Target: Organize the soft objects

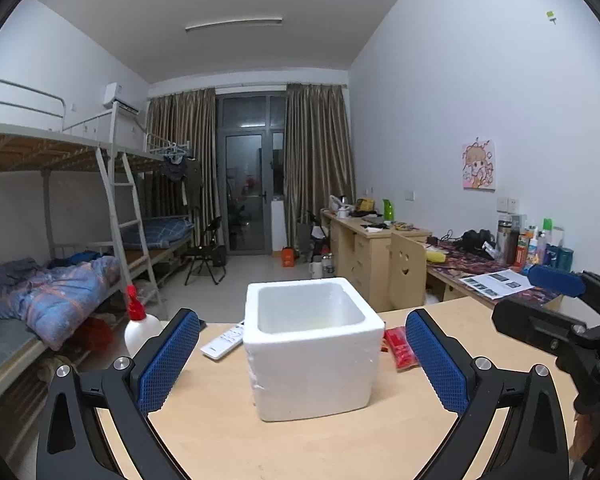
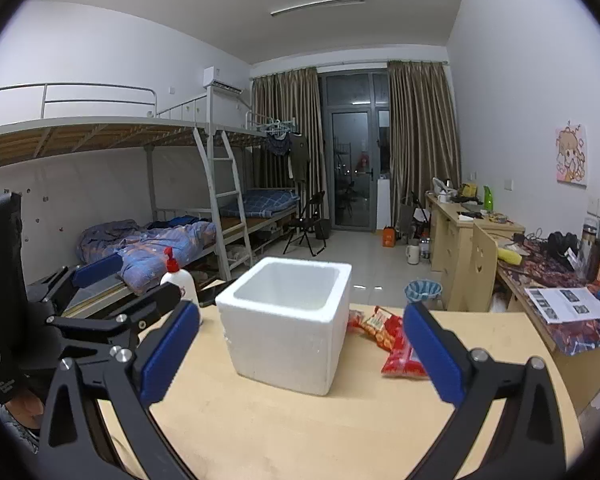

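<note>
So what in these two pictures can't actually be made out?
- Floor of the white foam box: both views, its near wall hides the bottom.
- Red snack packets: the right tool's finger covers part in the right view; print too small.
- Remote control: left view, partly behind the box; hidden in the right view.
- Dispenser bottle: label unreadable, lower part behind the left tool.

A white bottle with a red top (image 1: 139, 326) and a white remote (image 1: 224, 342) sit on the table's (image 1: 300, 448) far left. A bunk bed (image 1: 60, 208) stands far left.
</note>
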`<state>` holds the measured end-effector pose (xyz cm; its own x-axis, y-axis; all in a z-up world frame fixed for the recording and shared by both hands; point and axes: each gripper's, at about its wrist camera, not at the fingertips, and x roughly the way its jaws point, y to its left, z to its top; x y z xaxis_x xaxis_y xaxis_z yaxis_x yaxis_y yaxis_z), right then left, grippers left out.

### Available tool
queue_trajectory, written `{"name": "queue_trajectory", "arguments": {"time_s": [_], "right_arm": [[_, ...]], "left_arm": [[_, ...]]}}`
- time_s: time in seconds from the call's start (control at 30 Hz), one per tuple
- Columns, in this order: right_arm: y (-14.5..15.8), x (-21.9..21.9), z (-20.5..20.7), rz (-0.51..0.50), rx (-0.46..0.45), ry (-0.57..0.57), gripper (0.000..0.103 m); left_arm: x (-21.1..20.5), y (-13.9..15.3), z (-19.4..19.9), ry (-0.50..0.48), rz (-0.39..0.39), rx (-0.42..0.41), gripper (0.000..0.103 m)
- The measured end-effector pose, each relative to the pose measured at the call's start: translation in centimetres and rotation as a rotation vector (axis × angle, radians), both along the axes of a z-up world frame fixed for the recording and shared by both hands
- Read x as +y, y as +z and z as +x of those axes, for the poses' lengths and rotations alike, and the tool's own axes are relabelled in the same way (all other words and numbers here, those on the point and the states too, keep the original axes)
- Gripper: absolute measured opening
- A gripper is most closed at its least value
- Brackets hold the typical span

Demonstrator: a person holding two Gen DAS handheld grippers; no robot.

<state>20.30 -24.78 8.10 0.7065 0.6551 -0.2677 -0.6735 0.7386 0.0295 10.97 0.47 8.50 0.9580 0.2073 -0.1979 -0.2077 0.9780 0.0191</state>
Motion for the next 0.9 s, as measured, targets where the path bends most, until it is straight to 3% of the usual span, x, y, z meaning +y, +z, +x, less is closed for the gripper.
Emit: {"name": "queue_trajectory", "arguments": {"time_s": [0.2, 0.57, 0.73, 0.9], "right_arm": [[-1.7, -0.6, -1.3, 0.003, -0.048, -0.046, 0.103], [-4.6, -2.2, -2.4, 0.052, -0.045, -0.084, 0.103], [-6.4, -3.1, -2.5, 0.081, -0.014, -0.083, 0.103], [-6.0, -2.7, -2.5, 0.063, -0.020, -0.090, 0.103]], "left_arm": [[-0.5, -1.8, -1.4, -0.001, -0.001, -0.025, 0.103], [-0.7, -5.4, -2.2, -0.003, -0.020, 0.010, 0.103], [-0.5, -7.1, -2.8, -0.001, -0.050, -0.011, 0.103], [-0.4, -7.2, -2.6, -0.002, -0.053, -0.001, 0.103]]}}
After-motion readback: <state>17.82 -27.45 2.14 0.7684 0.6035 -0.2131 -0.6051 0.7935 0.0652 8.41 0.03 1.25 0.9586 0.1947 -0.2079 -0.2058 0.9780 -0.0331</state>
